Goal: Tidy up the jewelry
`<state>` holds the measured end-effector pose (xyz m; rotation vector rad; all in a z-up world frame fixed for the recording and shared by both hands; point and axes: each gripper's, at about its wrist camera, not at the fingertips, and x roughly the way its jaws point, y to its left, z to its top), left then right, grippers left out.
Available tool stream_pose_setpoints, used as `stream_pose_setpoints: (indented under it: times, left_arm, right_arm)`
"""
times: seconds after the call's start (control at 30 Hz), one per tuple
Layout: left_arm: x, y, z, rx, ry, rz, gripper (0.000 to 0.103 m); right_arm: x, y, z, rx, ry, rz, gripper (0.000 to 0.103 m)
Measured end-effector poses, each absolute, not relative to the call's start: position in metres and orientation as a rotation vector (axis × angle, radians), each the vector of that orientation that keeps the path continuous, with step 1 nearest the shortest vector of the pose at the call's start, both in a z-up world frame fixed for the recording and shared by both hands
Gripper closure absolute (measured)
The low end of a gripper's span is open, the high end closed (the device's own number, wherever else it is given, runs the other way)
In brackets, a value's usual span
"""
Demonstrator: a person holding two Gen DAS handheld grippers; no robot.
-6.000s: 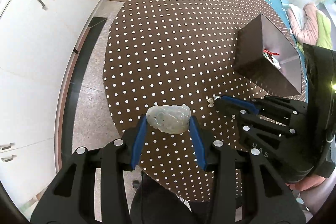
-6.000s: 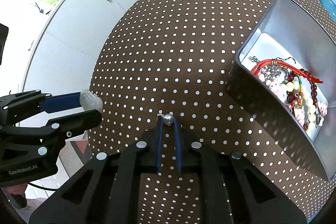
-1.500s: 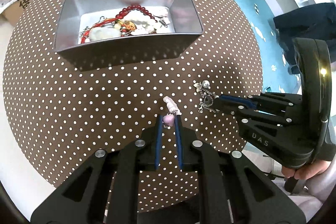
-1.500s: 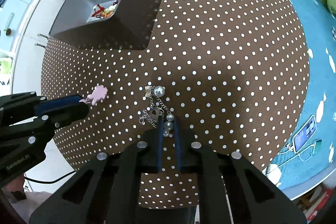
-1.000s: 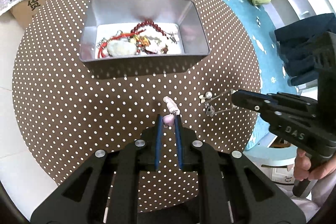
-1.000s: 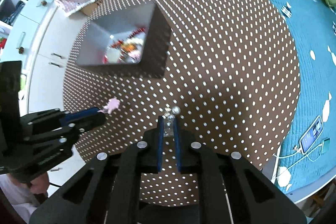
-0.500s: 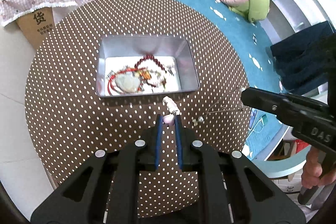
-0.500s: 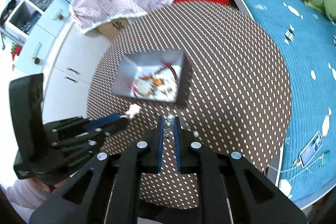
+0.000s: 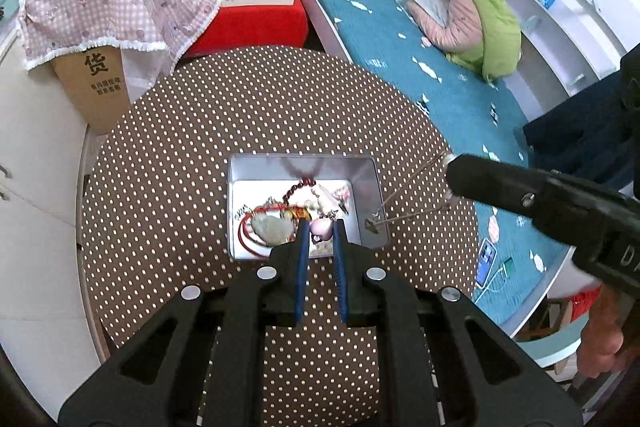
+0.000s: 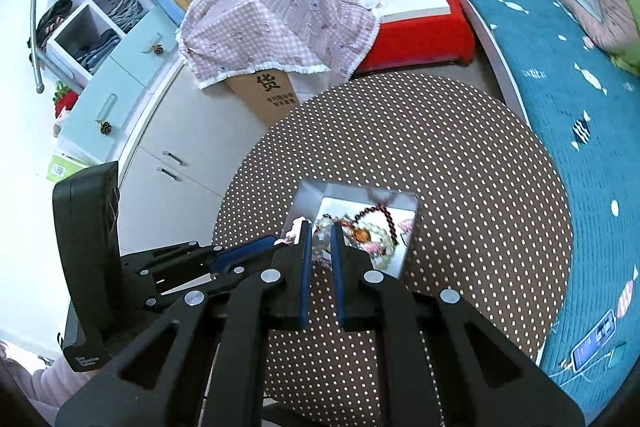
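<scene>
A round desk [image 9: 168,155] covered in brown, white-dotted cloth carries a rectangular silver metal tray [image 9: 236,187] of mixed jewelry. The left tool [image 9: 320,227] angles steeply down above the tray, jaws narrow on a small pink charm [image 9: 321,227]. The right tool [image 10: 319,231], pitched likewise, is clamped on a thin silver chain [image 9: 408,187] dangling over the tray's right rim.

Pink charm [image 9: 321,227]: small, rounded, pale pink, clamped between the left gripper [image 9: 320,231] pads above the tin.

Silver chain [image 9: 404,201]: thin, with a small pendant at its low end, hanging from the closed right gripper [image 10: 319,235] over the tin's right edge.

Metal tin [image 9: 236,211]: rectangular, open-topped, resting on the polka-dot table. Contents: red cord bracelet, dark red bead string, pale jade pendant, mixed beads.
</scene>
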<state>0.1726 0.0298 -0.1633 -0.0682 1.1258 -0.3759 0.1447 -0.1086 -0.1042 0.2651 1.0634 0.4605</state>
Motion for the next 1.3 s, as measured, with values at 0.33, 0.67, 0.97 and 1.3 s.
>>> stream_pose_setpoints:
  times: [0.33,0.67,0.97,1.3]
  left_arm:
    - [0.196,0.031,-0.179,-0.062,1.160,-0.359,0.091]
    - [0.210,0.046,-0.213,-0.084,1.264,-0.307,0.076]
    - [0.202,0.068,-0.222,-0.130,1.291,-0.263,0.075]
    - [0.191,0.071,-0.218,-0.132,1.282,-0.261,0.074]
  right_arm:
    - [0.160,-0.097,-0.121,0.262,1.122,0.483,0.095]
    - [0.176,-0.095,-0.135,0.286,1.182,0.478,0.095]
    - [0.181,-0.090,-0.141,0.274,1.215,0.481,0.095]
    - [0.179,-0.087,-0.144,0.246,1.222,0.475,0.089]
